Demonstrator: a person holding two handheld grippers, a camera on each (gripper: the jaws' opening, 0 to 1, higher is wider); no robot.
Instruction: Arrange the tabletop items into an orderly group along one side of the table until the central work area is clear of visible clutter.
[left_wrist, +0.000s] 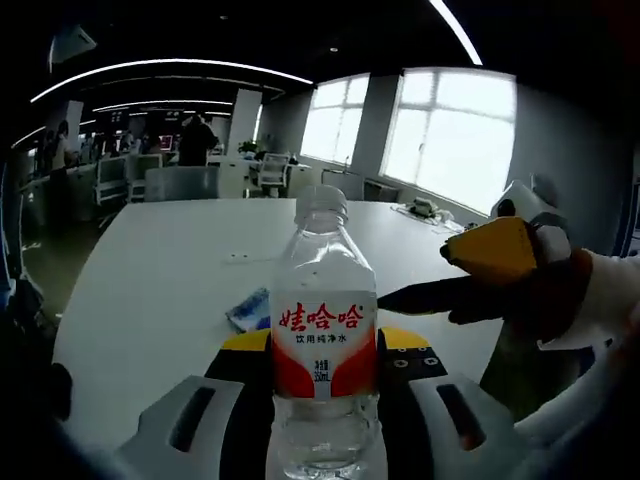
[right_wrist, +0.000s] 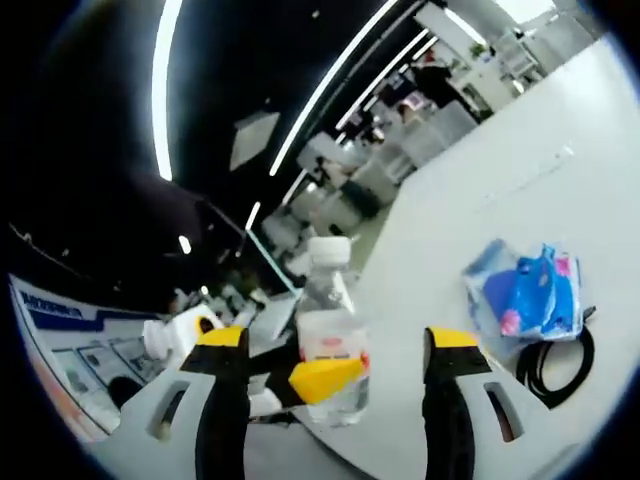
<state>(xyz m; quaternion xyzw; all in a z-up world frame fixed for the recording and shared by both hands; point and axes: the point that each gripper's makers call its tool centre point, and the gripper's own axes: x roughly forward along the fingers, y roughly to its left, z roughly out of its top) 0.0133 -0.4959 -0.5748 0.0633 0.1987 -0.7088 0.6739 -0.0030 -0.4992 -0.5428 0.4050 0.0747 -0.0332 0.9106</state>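
Note:
A clear water bottle (left_wrist: 324, 300) with a white cap and a red and white label stands upright between the jaws of my left gripper (left_wrist: 325, 345), which is shut on it near the table's edge. My right gripper (left_wrist: 425, 275) reaches in from the right beside the bottle, apart from it. In the right gripper view my right gripper (right_wrist: 338, 345) is open with nothing in it, and the bottle (right_wrist: 330, 335) lies ahead between its jaws, with the left gripper (right_wrist: 300, 385) on it. A blue tissue packet (right_wrist: 530, 295) lies on the white table (right_wrist: 470, 220); the packet (left_wrist: 250, 308) also shows behind the bottle.
A black coiled cable (right_wrist: 555, 365) lies beside the packet. A small flat item (left_wrist: 240, 257) rests mid-table, and some small things (left_wrist: 425, 210) sit at the far right edge. Grey chairs (left_wrist: 180, 183) and desks stand beyond the table; a person (left_wrist: 195, 140) stands far off.

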